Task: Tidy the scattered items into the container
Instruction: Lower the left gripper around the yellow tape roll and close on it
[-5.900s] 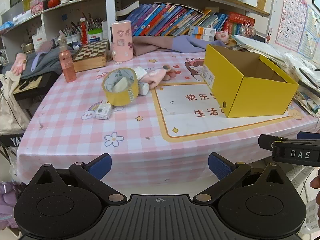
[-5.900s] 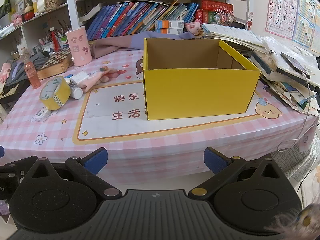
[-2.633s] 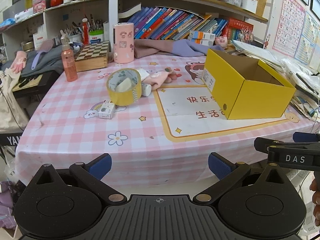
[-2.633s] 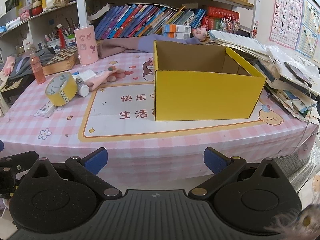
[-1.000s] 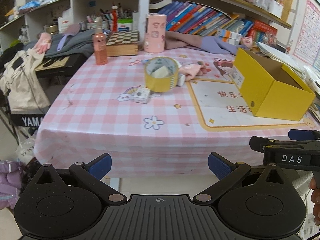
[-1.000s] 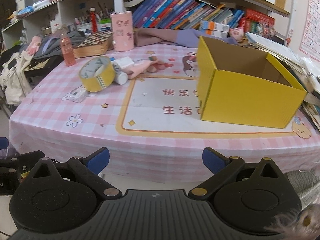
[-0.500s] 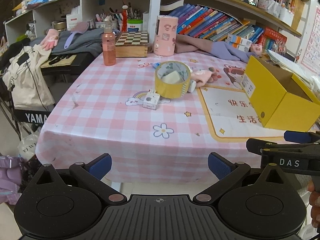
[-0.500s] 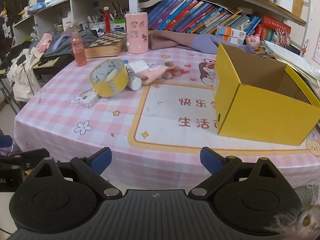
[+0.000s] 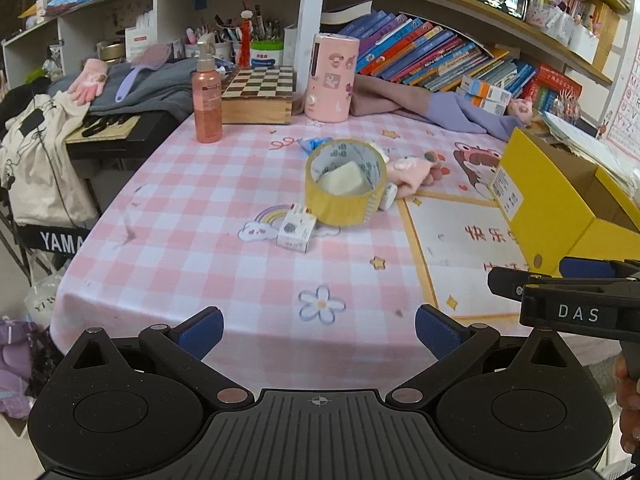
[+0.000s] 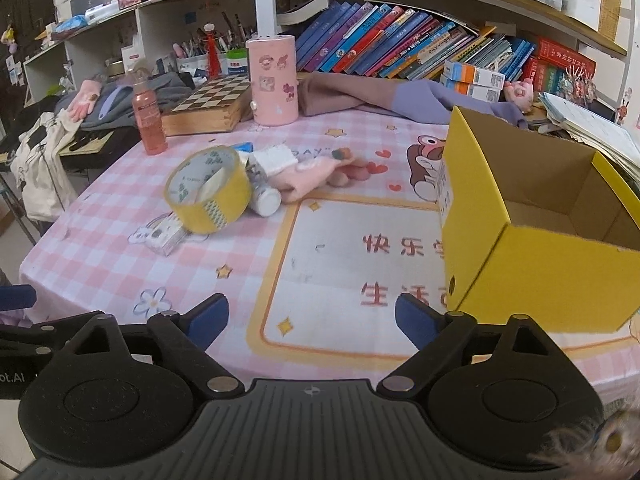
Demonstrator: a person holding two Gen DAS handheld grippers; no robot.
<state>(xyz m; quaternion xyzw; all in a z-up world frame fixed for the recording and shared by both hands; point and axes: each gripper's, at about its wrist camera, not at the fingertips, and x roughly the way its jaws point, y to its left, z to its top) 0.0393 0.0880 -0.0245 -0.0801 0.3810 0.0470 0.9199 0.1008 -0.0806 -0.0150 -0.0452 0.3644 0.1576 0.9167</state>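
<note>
- Both grippers hang over the near edge of the pink checked tablecloth [image 9: 224, 184]: the left gripper [image 9: 319, 327] has its jaws spread wide with nothing between them, and the right gripper [image 10: 311, 316] has empty jaws that are closing.
- Left of the yellow box [image 10: 532, 240], well apart from it, stands the yellow tape roll [image 10: 208, 196].
- Touching the roll's near side lies a small white carton [image 9: 295, 229]; a white bottle [image 10: 264, 196] and a pink glove [image 10: 312, 178] lie between roll and box.

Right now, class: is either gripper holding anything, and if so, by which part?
Nothing is held. The left gripper is open and empty; the right gripper's jaws are closing on nothing, short of the tape roll.
</note>
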